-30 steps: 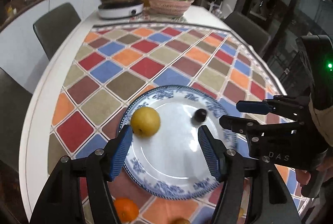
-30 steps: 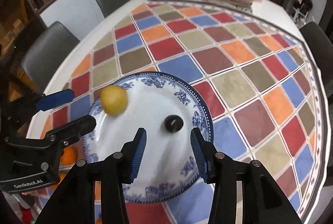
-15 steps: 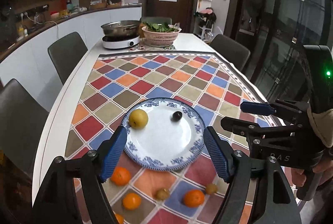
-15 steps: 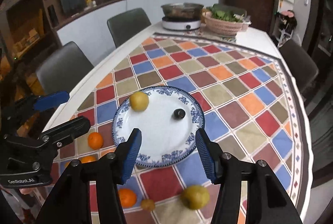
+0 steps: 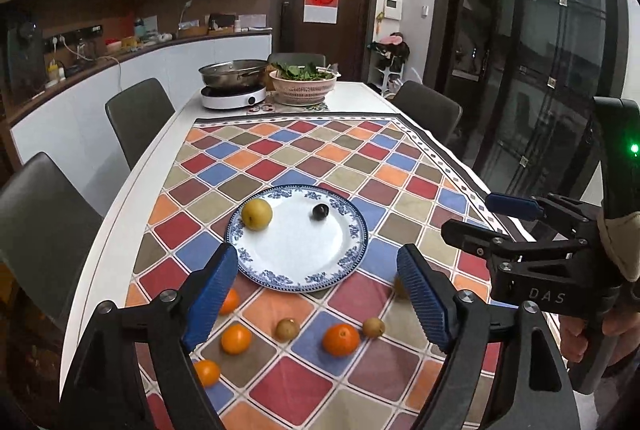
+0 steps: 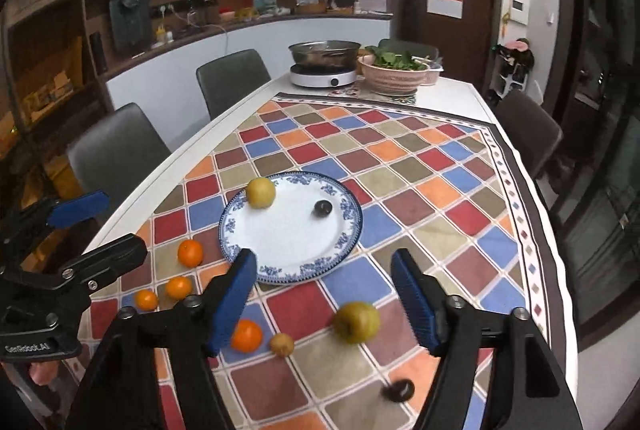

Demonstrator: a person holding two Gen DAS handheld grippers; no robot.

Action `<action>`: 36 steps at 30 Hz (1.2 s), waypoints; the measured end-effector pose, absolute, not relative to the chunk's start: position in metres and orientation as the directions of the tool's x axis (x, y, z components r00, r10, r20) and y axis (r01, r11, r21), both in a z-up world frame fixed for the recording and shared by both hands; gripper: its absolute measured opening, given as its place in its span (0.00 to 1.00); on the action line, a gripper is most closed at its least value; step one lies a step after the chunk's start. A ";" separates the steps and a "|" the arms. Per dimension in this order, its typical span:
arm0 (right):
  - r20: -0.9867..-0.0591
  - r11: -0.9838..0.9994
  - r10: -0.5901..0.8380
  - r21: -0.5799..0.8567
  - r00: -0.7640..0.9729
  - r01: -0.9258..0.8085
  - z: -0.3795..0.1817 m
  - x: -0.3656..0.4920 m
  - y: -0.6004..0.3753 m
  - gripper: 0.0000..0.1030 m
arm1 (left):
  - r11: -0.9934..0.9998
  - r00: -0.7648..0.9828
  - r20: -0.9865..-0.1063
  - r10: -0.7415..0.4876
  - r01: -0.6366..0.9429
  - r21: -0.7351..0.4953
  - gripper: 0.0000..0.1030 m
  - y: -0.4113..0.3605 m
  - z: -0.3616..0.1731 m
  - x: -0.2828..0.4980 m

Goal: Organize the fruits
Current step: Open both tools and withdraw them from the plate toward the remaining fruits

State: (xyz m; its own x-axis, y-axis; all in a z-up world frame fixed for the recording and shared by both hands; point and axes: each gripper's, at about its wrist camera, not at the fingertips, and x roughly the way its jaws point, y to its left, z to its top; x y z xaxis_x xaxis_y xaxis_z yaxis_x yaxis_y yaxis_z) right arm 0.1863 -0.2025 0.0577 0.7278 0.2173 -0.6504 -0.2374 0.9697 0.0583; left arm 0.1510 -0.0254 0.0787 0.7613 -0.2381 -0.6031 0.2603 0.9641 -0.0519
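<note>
Plate (image 5: 280,280): blue-rimmed, white, mid-cloth. Holds a yellow pear (image 5: 257,214) at its 10 o'clock and a dark plum (image 5: 320,211) at 1 o'clock, well apart, judged set there as the first of the sorting.

Loose fruit: on the checked tablecloth (image 5: 320,146) from the plate's 5 to 8 o'clock lie oranges (image 5: 341,339), two small brown fruits (image 5: 287,328) and, in the right wrist view only, a second yellow-green pear (image 6: 356,322) and another dark plum (image 6: 400,388). None of these is yet plated.

Left gripper (image 5: 318,294): jaws have just been opening, now wide apart, empty, raised above the loose fruit.

Right gripper (image 6: 324,298): the same, apart and empty, second pear seen between its fingers but untouched.

Far end, 12 o'clock: pan on cooker (image 5: 234,86), basket of greens (image 5: 302,86).
</note>
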 end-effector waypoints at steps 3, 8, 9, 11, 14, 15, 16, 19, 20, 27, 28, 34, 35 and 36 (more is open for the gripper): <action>-0.648 0.974 0.204 0.056 0.734 -0.220 0.054 0.174 -0.209 0.70 | 0.965 0.769 -0.598 -0.225 0.259 -0.030 0.80 -0.031 0.074 0.142; -0.652 0.985 0.160 0.057 0.741 -0.163 0.044 0.160 -0.223 0.70 | 0.967 0.768 -0.608 -0.202 0.254 -0.001 0.80 -0.038 0.061 0.134; -0.656 0.988 0.146 0.061 0.740 -0.140 0.041 0.158 -0.227 0.70 | 0.968 0.763 -0.616 -0.199 0.252 0.000 0.80 -0.038 0.057 0.135; -0.659 0.991 0.131 0.076 0.741 -0.108 0.038 0.158 -0.233 0.70 | 0.969 0.756 -0.627 -0.188 0.247 0.007 0.80 -0.039 0.050 0.134; -0.665 0.997 0.073 0.042 0.743 -0.060 0.030 0.154 -0.239 0.70 | 0.966 0.746 -0.639 -0.186 0.259 0.021 0.80 -0.042 0.039 0.133; -0.669 0.998 0.058 0.029 0.741 -0.052 0.027 0.153 -0.241 0.70 | 0.964 0.745 -0.642 -0.180 0.263 0.035 0.80 -0.044 0.033 0.132; -0.674 0.999 0.051 0.025 0.737 -0.046 0.023 0.152 -0.242 0.70 | 0.964 0.745 -0.644 -0.176 0.264 0.042 0.80 -0.045 0.030 0.131; -0.688 0.999 0.034 0.033 0.724 -0.016 0.009 0.148 -0.248 0.70 | 0.960 0.722 -0.669 -0.178 0.277 0.043 0.80 -0.047 0.012 0.132; -0.691 0.999 0.026 0.039 0.722 0.001 0.004 0.147 -0.250 0.70 | 0.959 0.715 -0.676 -0.181 0.280 0.039 0.80 -0.047 0.009 0.132; -0.731 0.988 -0.008 0.098 0.683 0.116 -0.034 0.139 -0.265 0.70 | 0.951 0.670 -0.722 -0.171 0.304 0.057 0.80 -0.054 -0.021 0.138; -0.738 0.987 -0.011 0.100 0.675 0.126 -0.038 0.138 -0.266 0.70 | 0.950 0.666 -0.727 -0.169 0.306 0.059 0.80 -0.055 -0.024 0.138; -0.778 0.970 0.004 0.156 0.628 0.187 -0.063 0.140 -0.276 0.70 | 0.946 0.619 -0.769 -0.157 0.318 0.062 0.80 -0.057 -0.045 0.144; -0.783 0.970 0.001 0.153 0.622 0.191 -0.066 0.141 -0.276 0.70 | 0.946 0.612 -0.775 -0.159 0.318 0.057 0.80 -0.056 -0.048 0.146; -0.786 0.969 -0.002 0.150 0.618 0.194 -0.068 0.141 -0.276 0.70 | 0.946 0.607 -0.778 -0.162 0.319 0.052 0.80 -0.056 -0.050 0.147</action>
State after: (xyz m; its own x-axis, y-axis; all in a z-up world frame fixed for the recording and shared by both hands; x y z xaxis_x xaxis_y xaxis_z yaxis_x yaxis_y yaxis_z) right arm 0.1415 -0.2762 -0.0675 0.6177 -0.0016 -0.7864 0.1941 0.9694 0.1504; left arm 0.1475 -0.0558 -0.0504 0.6066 -0.1616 -0.7784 0.3186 0.9465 0.0517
